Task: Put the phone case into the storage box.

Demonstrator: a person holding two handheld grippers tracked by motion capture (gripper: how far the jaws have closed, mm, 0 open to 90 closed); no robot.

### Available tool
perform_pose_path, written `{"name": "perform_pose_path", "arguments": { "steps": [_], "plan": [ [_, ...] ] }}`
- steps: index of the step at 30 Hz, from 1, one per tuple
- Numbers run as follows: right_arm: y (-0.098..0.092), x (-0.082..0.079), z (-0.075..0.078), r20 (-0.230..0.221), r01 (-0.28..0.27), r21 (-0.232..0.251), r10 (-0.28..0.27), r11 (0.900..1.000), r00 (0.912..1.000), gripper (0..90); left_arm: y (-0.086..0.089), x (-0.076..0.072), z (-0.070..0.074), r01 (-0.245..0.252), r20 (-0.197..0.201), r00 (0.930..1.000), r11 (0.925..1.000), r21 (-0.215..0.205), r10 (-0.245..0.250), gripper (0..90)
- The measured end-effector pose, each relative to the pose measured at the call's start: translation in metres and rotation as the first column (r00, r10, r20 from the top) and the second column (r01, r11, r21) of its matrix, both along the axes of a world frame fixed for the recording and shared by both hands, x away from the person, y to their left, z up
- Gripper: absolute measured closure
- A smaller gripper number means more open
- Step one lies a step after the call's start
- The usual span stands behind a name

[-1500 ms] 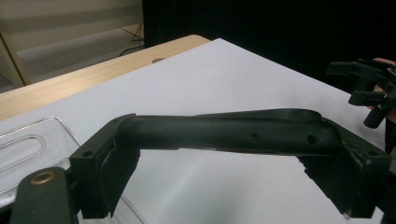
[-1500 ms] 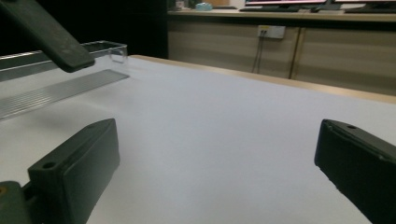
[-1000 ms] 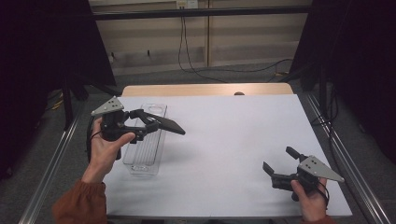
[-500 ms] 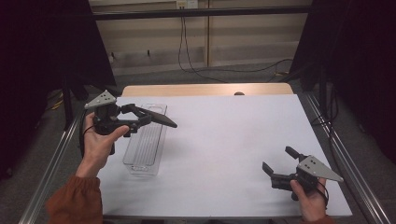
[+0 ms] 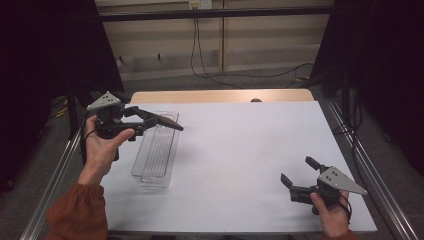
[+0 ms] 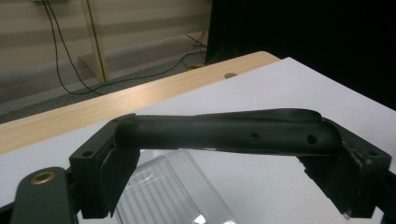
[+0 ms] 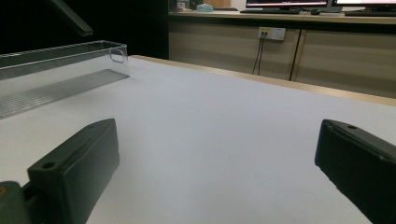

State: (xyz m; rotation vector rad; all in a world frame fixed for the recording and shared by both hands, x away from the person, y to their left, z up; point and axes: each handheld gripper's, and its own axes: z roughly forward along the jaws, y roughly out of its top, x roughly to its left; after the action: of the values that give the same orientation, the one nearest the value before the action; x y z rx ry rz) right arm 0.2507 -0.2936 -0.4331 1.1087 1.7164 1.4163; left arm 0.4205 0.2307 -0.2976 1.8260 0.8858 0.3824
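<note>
My left gripper (image 5: 142,120) is held above the left side of the table, shut on a long black bar (image 5: 167,123) whose tip points right over the clear plastic tray (image 5: 155,150). In the left gripper view the black bar (image 6: 229,133), with small holes near one end, spans across between the jaws of the left gripper (image 6: 229,161), and the ribbed tray (image 6: 173,191) lies below. My right gripper (image 5: 298,170) rests low near the table's front right, open and holding nothing. The right gripper (image 7: 215,158) faces the tray (image 7: 56,70) across bare white table, with the bar's tip (image 7: 70,16) above it.
The white tabletop (image 5: 240,150) has a wooden strip (image 5: 220,96) along its far edge. Metal rails (image 5: 360,165) run down both sides. Cables (image 5: 210,60) hang against the back wall beyond the table.
My left gripper has risen and drawn back to the left with the black bar in it, off the tray's middle. The right gripper has stayed put.
</note>
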Motion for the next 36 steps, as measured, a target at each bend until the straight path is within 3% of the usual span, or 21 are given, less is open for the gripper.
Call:
{"name": "perform_pose_path", "arguments": {
  "steps": [9, 21, 28, 32, 36],
  "plan": [
    [0.0, 0.0, 0.0, 0.0, 0.003, -0.003, -0.003, 1.0, 1.0, 0.0, 0.005, 0.008, 0.002, -0.052, -0.007, 0.9986, 0.9984, 0.021, 0.052, 14.4],
    [0.0, 0.0, -0.001, 0.002, 0.002, -0.006, -0.002, 1.0, 1.0, 0.0, 0.008, 0.023, 0.001, -0.122, -0.035, 0.9916, 0.99, 0.071, 0.125, 14.4],
    [0.0, 0.0, -0.001, 0.001, 0.0, -0.006, 0.0, 1.0, 1.0, 0.0, 0.004, 0.031, -0.006, -0.153, -0.063, 0.9854, 0.9849, 0.081, 0.158, 14.4],
    [0.001, 0.0, -0.001, 0.001, 0.002, -0.007, -0.002, 1.0, 1.0, 0.0, 0.0, 0.036, -0.011, -0.171, -0.071, 0.9811, 0.9791, 0.11, 0.18, 14.4],
    [0.001, 0.0, -0.001, 0.0, -0.001, -0.012, 0.001, 1.0, 1.0, 0.0, -0.005, 0.041, -0.015, -0.199, -0.075, 0.9753, 0.9743, 0.105, 0.208, 14.4]
  ]
}}
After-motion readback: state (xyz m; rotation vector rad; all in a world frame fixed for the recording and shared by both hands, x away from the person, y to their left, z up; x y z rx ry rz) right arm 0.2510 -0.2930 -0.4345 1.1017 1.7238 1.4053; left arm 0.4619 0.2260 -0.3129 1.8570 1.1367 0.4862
